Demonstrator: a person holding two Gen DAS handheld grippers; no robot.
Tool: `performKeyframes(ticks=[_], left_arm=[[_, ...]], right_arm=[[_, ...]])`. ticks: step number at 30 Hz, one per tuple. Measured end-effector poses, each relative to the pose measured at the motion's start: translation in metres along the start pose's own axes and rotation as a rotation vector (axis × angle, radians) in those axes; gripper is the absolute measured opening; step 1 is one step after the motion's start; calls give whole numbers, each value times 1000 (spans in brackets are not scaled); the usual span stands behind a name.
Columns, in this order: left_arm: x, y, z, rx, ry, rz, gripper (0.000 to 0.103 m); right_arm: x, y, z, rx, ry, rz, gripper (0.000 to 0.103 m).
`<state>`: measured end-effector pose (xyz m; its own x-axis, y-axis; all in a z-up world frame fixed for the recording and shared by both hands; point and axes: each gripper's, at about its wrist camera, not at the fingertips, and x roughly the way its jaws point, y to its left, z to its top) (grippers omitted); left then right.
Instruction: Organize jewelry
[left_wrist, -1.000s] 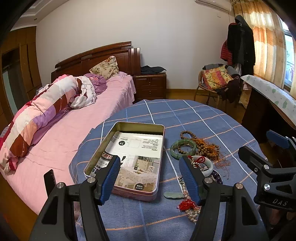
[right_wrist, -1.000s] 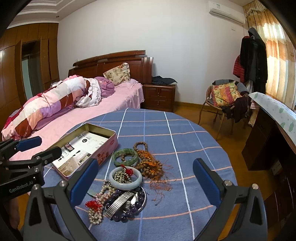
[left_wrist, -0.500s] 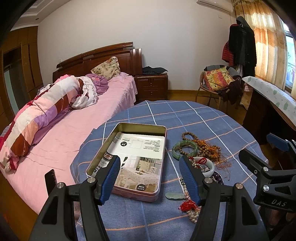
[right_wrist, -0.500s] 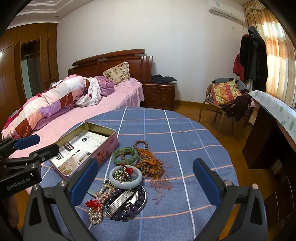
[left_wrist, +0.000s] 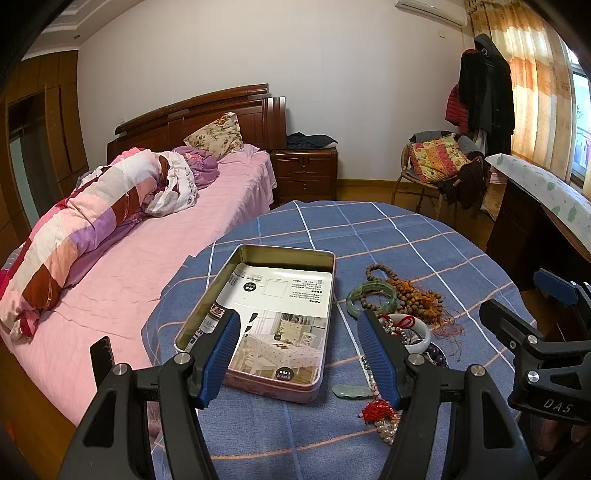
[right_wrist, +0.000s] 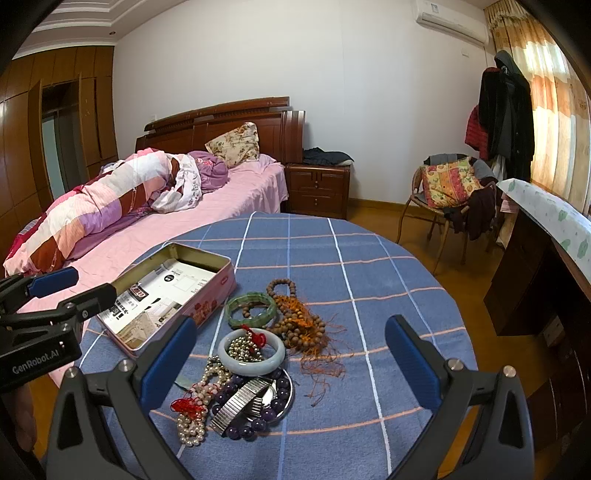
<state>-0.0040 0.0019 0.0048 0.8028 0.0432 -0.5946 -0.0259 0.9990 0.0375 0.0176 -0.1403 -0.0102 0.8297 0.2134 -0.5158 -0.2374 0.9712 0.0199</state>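
A round table (right_wrist: 369, 295) with a blue checked cloth bears an open pink tin (right_wrist: 173, 295), lidless, holding only a printed sheet (left_wrist: 280, 321) flat on its floor. None of the jewelry is in the tin. The tin's long axis runs from the near table edge toward the bed (left_wrist: 166, 240), its far short end nearest the headboard side.

Just right of the tin lies the jewelry in 1 loose cluster. A green bangle (right_wrist: 251, 310) lies flat, touching a heap of brown beads (right_wrist: 299, 321) with orange tassels. Nearer, a white bangle (right_wrist: 251, 350) lies flat with small metallic beads and a red knot inside its ring. Beside it a shallow metal dish (right_wrist: 286, 395) holds purple beads and a metal stretch band (right_wrist: 236, 402), the band lying aslant across it. A pearl string (right_wrist: 195, 410) with red tassel trails left of the dish.

The left gripper (left_wrist: 299, 354) hovers over the tin's near end, tongs spread, holding nothing. The right gripper (right_wrist: 291, 365) hovers above the jewelry, tongs spread wide, empty.
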Motion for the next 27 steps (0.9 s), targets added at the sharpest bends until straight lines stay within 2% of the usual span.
performKeyframes(ticks=[27], left_arm=[[4,2,-4,-7,12,3,66]], right_arm=[[4,-7,-3,9,26,5,103]])
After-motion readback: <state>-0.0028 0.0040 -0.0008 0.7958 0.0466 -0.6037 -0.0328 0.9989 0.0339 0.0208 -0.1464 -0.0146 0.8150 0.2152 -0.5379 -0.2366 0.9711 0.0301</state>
